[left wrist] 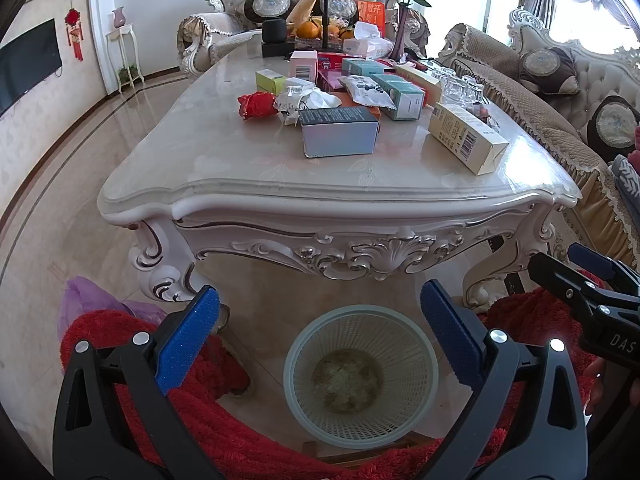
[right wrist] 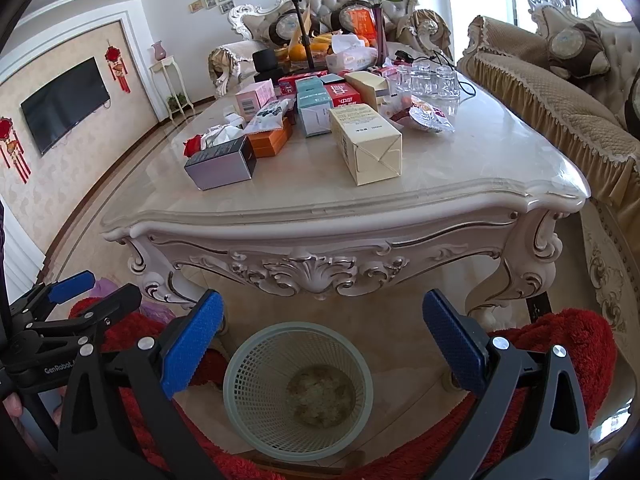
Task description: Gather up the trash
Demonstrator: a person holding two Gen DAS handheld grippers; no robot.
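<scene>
Trash, a grey cardboard box [left wrist: 339,132] and crumpled red wrapper [left wrist: 257,105], lies on the near marble table [left wrist: 240,168]. Left gripper [left wrist: 320,336] and right gripper [right wrist: 322,340] hang wide open, empty, above the white mesh plastic bin [left wrist: 416,344], probably placed near for easy dropping.

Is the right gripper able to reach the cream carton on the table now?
Probably yes. The right gripper is open and empty, and the cream carton lies nearest the table's front edge with nothing in front of it.

Daylight flooded in from windows [left wrist: 576,4] far ahead-right of both grippers, blown out white. The tabletop [right wrist: 460,168] carried soft glare. Fisheye bending and dark corners framed otherwise sharp pictures.
</scene>
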